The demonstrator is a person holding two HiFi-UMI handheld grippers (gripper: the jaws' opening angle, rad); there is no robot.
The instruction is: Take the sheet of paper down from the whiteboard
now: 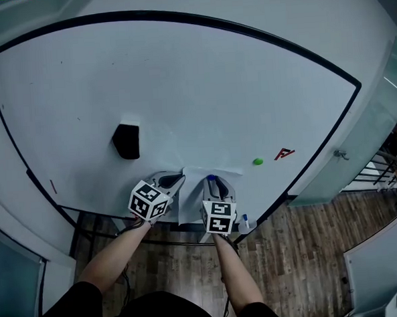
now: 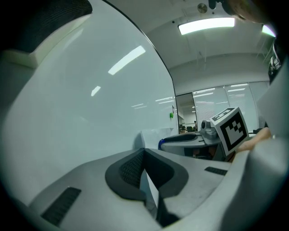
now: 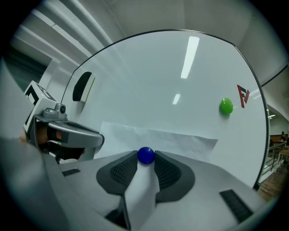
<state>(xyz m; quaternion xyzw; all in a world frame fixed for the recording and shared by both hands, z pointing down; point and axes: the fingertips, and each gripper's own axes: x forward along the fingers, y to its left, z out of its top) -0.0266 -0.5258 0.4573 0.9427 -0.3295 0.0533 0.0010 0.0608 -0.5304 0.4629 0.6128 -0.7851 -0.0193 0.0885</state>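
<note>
**Paper not down yet**

Sheet of paper [image 3: 158, 137] sits low on the whiteboard [image 1: 181, 88]. Right gripper [image 3: 146, 159] is clamped on the blue magnet [image 3: 146, 154] pinning it. Left gripper [image 2: 144, 152] looks pinched on the sheet's left edge. Left to do: pull magnet, lift sheet off.

Dark wood-plank floor [image 1: 311, 248] spreads near and off to the right — there a pale glass partition [image 1: 377, 123] rises. Overhead a long ceiling light [image 2: 205, 25] glows; far off stand glazed office walls [image 2: 216, 97].
</note>
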